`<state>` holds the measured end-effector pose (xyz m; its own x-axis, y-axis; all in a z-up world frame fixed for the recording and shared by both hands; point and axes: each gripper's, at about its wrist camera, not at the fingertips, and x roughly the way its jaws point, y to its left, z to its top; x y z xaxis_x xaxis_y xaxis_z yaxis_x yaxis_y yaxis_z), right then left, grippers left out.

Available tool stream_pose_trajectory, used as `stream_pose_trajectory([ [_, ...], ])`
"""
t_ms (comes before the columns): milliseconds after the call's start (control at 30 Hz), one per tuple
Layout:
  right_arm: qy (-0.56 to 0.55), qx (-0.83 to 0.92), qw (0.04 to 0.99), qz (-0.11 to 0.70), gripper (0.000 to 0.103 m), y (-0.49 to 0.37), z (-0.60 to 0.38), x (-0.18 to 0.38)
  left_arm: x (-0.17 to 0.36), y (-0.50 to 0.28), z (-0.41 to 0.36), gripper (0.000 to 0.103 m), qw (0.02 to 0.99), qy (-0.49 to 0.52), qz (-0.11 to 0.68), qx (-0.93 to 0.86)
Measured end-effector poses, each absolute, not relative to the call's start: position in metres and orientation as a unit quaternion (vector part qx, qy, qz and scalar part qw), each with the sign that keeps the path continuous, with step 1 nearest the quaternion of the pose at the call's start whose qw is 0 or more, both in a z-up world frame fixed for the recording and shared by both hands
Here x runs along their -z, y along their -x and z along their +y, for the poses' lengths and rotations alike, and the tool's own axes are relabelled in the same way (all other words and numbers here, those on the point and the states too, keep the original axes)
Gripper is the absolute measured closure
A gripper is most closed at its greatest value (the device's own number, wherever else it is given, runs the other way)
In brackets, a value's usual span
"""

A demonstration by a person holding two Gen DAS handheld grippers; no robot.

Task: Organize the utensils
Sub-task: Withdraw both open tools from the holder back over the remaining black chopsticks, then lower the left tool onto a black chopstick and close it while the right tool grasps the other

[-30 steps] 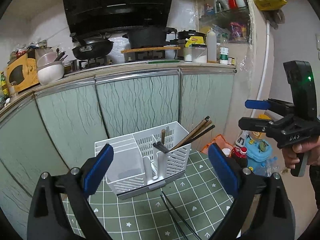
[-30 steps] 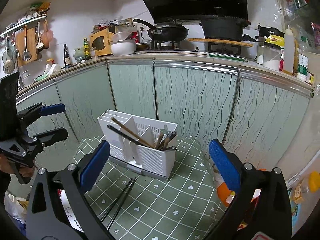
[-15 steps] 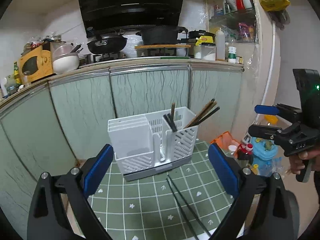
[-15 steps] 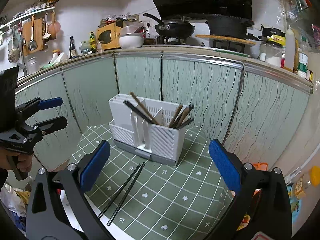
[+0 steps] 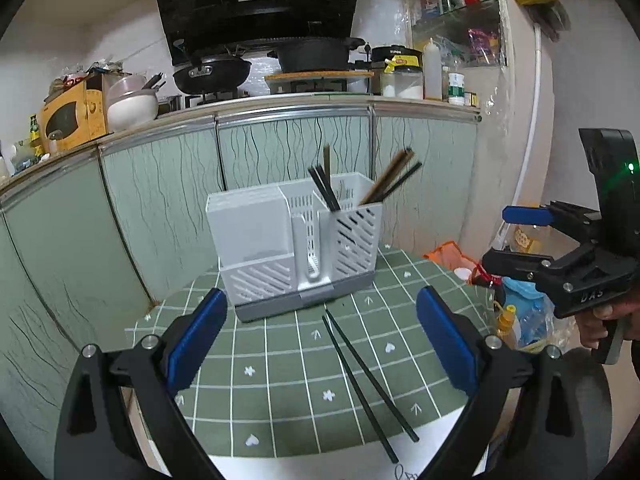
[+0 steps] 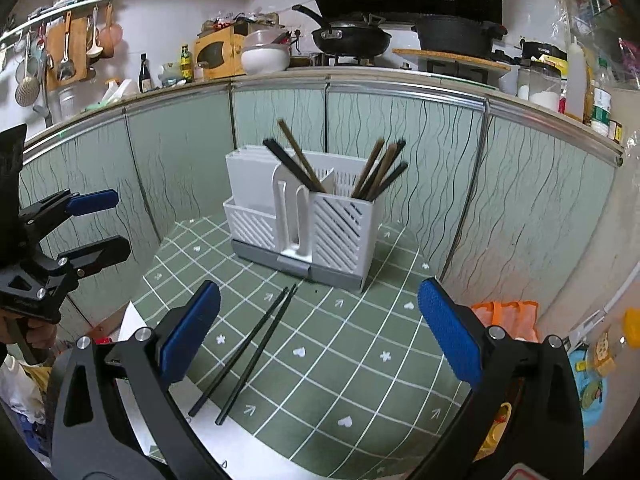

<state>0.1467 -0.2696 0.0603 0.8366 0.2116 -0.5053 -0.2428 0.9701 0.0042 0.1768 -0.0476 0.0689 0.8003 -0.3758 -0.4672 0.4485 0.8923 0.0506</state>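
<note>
A pair of black chopsticks [image 5: 366,382] lies loose on the green checked mat [image 5: 280,380], just in front of the white utensil holder [image 5: 296,240], at about its 6 o'clock. The holder's compartments already carry other chopsticks [image 6: 378,172], leaning toward 1 o'clock. Both the left gripper [image 5: 320,342] and the right gripper [image 6: 320,330] hover above the mat with jaws spread wide, holding nothing. The step in hand looks like collecting this last pair. Next, one gripper likely needs to descend, close across both sticks, then lift and tip them upright into a compartment.
</note>
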Motion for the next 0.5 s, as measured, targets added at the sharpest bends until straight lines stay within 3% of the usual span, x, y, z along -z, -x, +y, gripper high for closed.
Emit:
stream_pose_trajectory([
  [500,0.021,-0.098,0.957,0.273,0.008,-0.137,-0.267,-0.011,-0.014,-0.165,-0.033,0.009,0.947,-0.063,0.253,0.185],
])
